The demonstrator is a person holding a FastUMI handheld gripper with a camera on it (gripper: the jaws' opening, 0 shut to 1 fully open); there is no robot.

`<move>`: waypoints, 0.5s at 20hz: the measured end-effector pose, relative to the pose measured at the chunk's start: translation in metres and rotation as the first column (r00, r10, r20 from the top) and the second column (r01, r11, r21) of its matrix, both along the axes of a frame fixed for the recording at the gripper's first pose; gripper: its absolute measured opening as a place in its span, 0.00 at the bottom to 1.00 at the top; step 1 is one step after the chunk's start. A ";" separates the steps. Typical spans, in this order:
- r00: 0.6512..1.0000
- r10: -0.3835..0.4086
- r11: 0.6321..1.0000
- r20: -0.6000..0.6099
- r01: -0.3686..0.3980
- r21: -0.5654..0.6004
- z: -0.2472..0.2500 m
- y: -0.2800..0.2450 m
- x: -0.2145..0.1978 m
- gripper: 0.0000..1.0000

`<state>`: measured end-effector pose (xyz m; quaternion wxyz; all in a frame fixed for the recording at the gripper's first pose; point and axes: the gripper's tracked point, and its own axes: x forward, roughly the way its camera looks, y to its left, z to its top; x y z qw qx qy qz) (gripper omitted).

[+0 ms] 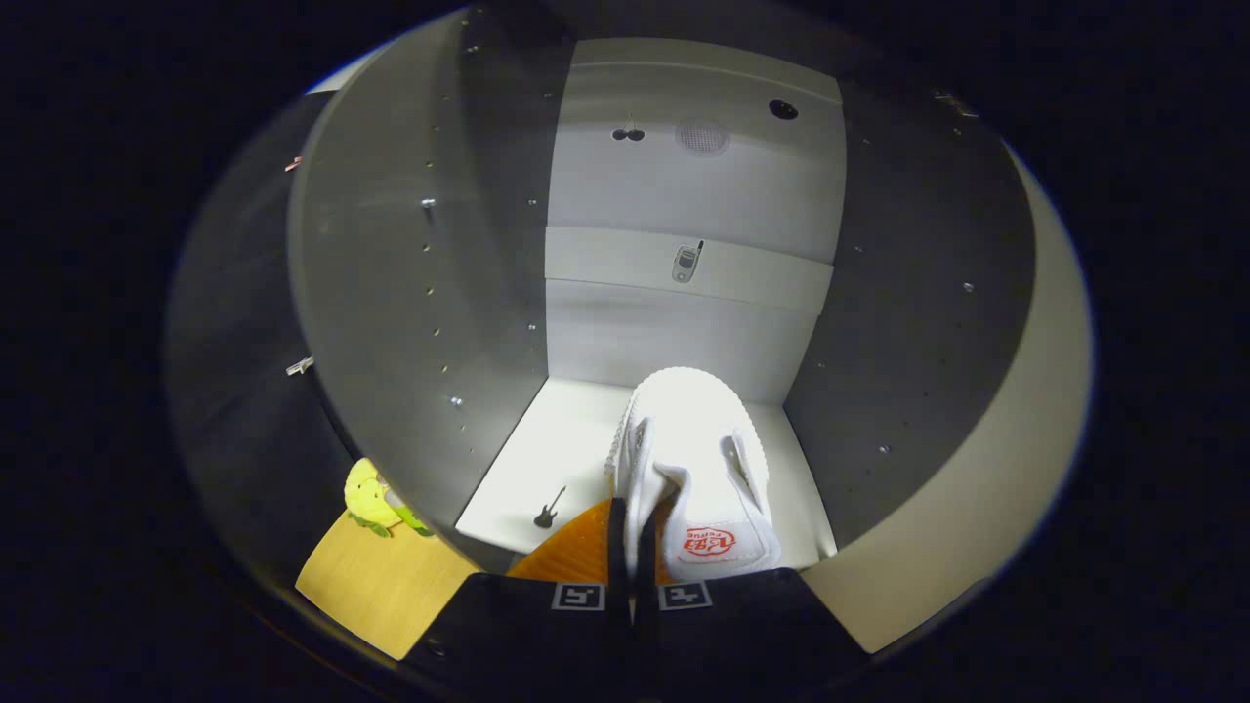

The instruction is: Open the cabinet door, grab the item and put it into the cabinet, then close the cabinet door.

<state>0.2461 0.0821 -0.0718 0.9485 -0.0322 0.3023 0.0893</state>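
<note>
A white shoe (698, 459) points toe-first into the open cabinet, over its white bottom shelf (547, 449). Its heel end with a red logo is nearest me. My gripper (633, 547) is shut on the shoe's left side wall at the collar, with the fingers pressed close together on it. I cannot tell whether the shoe rests on the shelf or hangs just above it. The cabinet's grey left wall (391, 293), dark right wall (918, 293) and pale back panel (693, 195) surround the shoe.
A small guitar sticker (549, 508) lies on the shelf left of the shoe. The back panel carries a phone sticker (687, 262) and a cherry sticker (628, 133). Outside the left wall, a yellow-green plush toy (376, 498) sits on a wooden surface (381, 586).
</note>
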 end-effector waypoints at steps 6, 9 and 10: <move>0.998 -0.058 0.996 -0.038 0.061 0.062 -0.019 0.012 0.073 0.05; 0.993 -0.100 0.991 -0.070 0.106 0.080 -0.039 0.015 0.101 0.05; 0.991 -0.108 0.991 -0.083 0.114 0.075 -0.049 0.015 0.108 0.05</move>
